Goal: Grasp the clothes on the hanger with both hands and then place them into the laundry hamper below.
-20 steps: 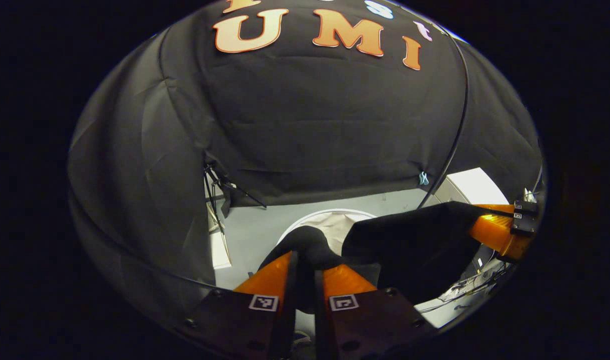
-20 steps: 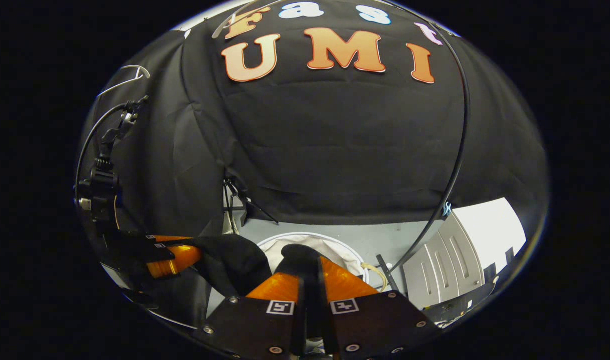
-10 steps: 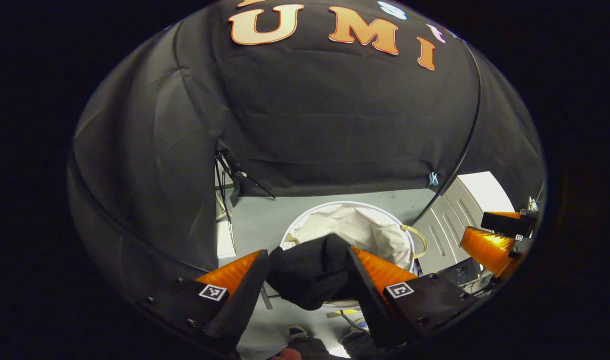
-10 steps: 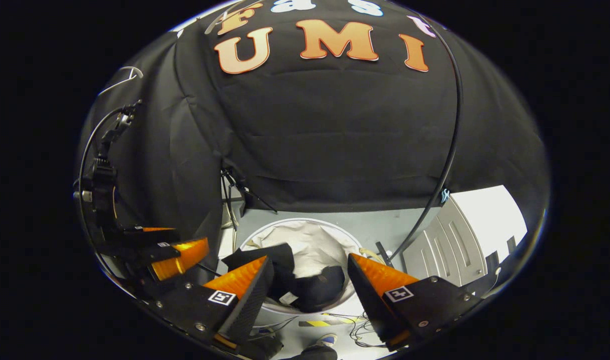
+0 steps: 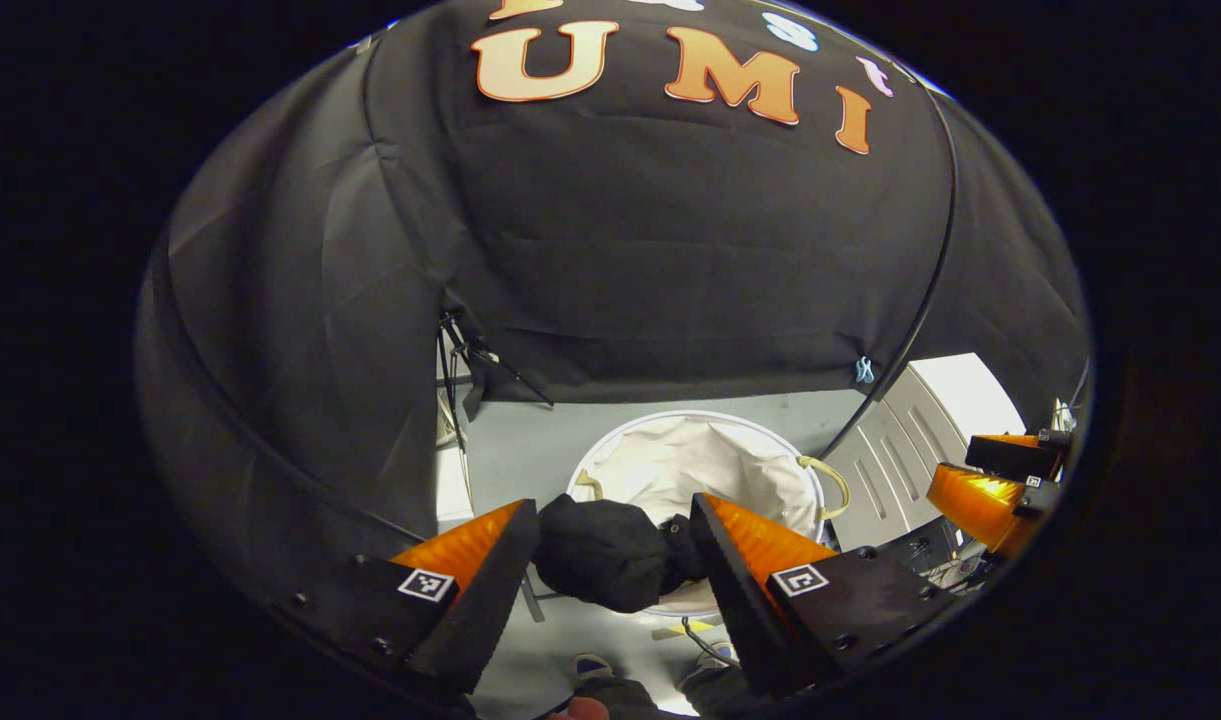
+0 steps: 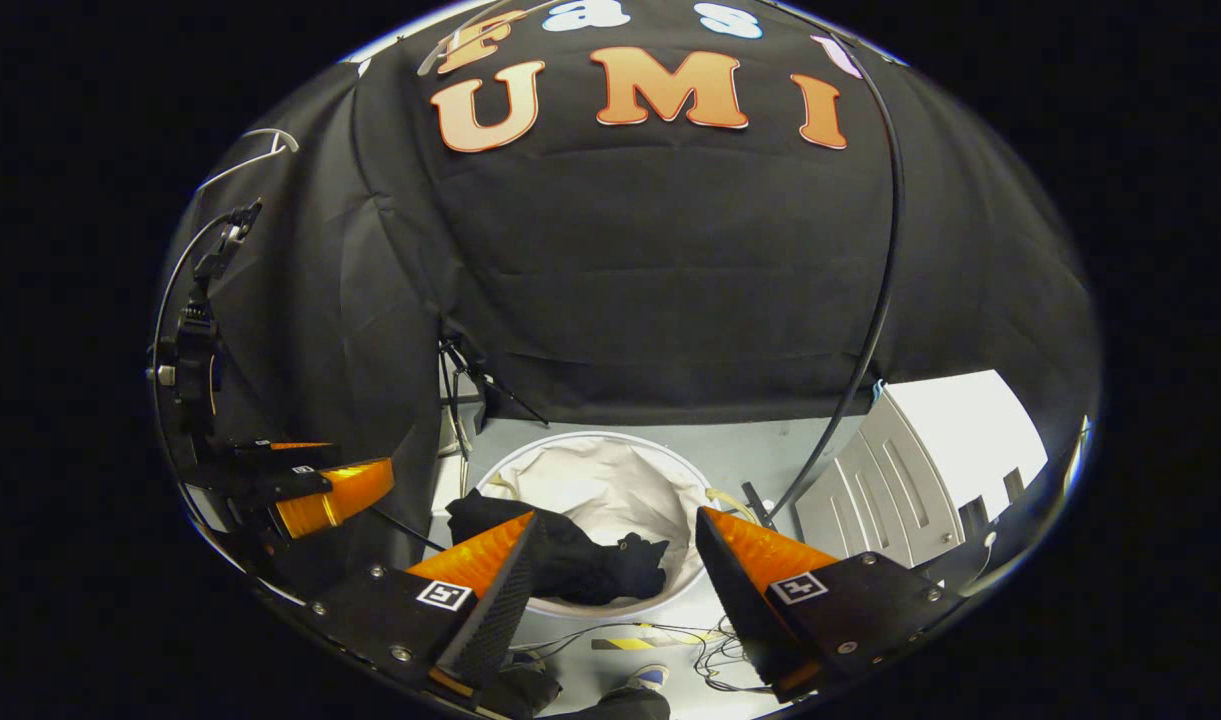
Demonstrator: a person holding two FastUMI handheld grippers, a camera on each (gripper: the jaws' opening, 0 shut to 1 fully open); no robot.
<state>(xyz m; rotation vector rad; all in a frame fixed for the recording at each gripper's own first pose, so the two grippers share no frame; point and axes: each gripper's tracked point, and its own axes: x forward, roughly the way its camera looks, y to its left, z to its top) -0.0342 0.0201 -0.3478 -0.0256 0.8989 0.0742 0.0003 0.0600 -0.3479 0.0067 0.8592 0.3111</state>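
The black clothes (image 5: 600, 555) lie bunched inside the round white laundry hamper (image 5: 715, 425), against its near left side. In the right gripper view the same black clothes (image 6: 580, 565) rest on the hamper's pale lining (image 6: 600, 480). My left gripper (image 5: 613, 505) hangs above the hamper, open, touching nothing. My right gripper (image 6: 618, 518) is also open above it, with nothing between its fingers. Each view catches the other gripper at its edge: the right gripper (image 5: 955, 468) and the left gripper (image 6: 365, 462).
The hamper stands on a grey floor (image 5: 510, 450) before the black cloth wall. A white slatted panel (image 6: 870, 500) is to its right. A thin stand (image 5: 460, 350) is at the back left. Cables (image 6: 660, 640) and a person's shoe (image 6: 650, 680) are below.
A second ago both grippers were shut on the black clothes above the hamper. Both opened, and the clothes dropped and settled inside the hamper.
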